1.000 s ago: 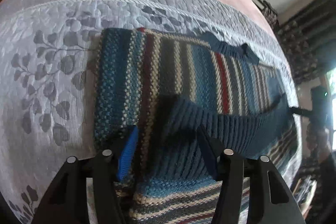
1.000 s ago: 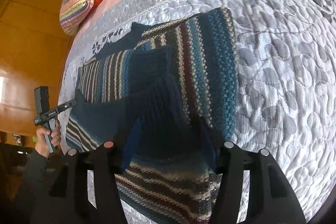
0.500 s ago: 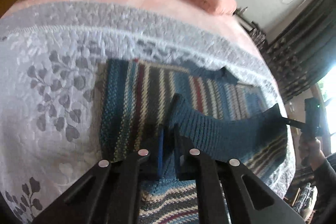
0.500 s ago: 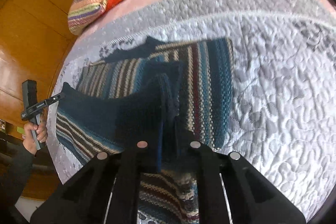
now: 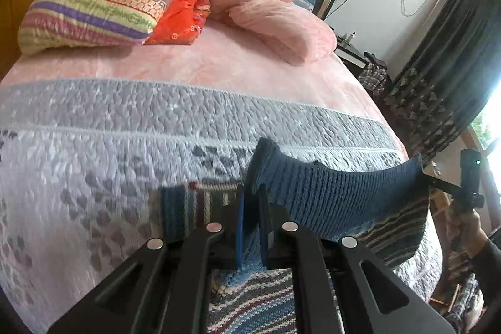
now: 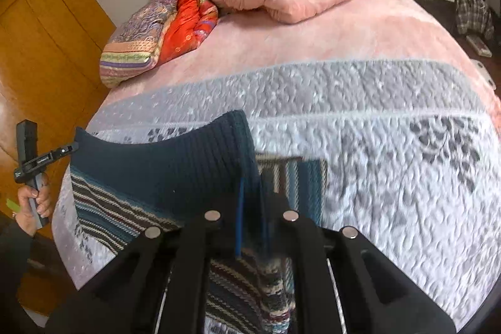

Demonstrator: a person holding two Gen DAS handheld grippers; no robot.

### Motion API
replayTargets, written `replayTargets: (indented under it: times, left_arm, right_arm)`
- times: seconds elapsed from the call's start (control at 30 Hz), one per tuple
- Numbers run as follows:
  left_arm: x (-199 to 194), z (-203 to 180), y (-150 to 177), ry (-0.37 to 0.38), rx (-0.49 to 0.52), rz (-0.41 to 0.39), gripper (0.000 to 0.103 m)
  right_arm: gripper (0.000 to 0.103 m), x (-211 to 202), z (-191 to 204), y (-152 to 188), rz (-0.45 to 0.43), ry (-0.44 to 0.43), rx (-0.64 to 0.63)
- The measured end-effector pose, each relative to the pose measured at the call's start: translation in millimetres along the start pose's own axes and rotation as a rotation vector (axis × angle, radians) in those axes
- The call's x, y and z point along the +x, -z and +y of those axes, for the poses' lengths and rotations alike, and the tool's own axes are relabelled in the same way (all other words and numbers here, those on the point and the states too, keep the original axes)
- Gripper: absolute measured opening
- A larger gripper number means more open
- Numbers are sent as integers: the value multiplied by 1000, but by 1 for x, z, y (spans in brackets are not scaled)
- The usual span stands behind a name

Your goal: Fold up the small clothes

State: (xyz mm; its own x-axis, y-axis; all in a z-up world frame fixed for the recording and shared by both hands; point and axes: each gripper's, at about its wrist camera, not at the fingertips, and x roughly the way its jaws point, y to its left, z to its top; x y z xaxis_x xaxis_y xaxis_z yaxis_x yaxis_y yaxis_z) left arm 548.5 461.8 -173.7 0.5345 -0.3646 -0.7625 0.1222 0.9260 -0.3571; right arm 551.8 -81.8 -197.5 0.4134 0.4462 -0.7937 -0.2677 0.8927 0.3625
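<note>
A: Where is the striped sweater (image 5: pixel 391 227)?

B: On the grey quilt (image 5: pixel 109 152) near the foot edge of the bed, with the pink sheet (image 5: pixel 219 64) and pink pillows (image 5: pixel 281 21) beyond it towards the headboard. Its ribbed blue hem (image 5: pixel 328 187) is lifted off the quilt and stretched between the two tools.

A: The left gripper (image 5: pixel 250 224)?

B: Fingers drawn together — clamped on one end of the hem, which stands up just above the tips.

A: And the right gripper (image 6: pixel 250 221)?

B: Also pinched tight on the knit, at the other end of the hem (image 6: pixel 175 171). In the left view it shows as a black tool (image 5: pixel 463 187) at the right edge of the bed, held in a hand (image 5: pixel 463 227).

A: Anything else on the bed?

B: A folded patterned quilt (image 5: pixel 94 11) with an orange lining (image 5: pixel 181 17) lies at the head corner beside the pillows — well apart from the sweater. The stripes beneath the hem are blurred.
</note>
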Motion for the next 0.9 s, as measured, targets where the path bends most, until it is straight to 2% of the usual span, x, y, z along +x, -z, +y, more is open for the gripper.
replayTargets:
  times: [0.23, 0.4, 0.67, 0.9]
  left_arm:
    - [34, 12, -30, -67, -16, 22, 7]
    - [75, 22, -40, -127, -25, 69, 7]
    - [137, 40, -44, -180, -54, 148, 7]
    - [187, 62, -25, -210, -105, 246, 8]
  right_arm:
    - [7, 31, 2, -35, 3, 76, -27]
    - [7, 69, -5, -47, 45, 134, -22]
    - [7, 122, -29, -52, 102, 175, 23]
    - [7, 172, -55, -39, 191, 193, 98]
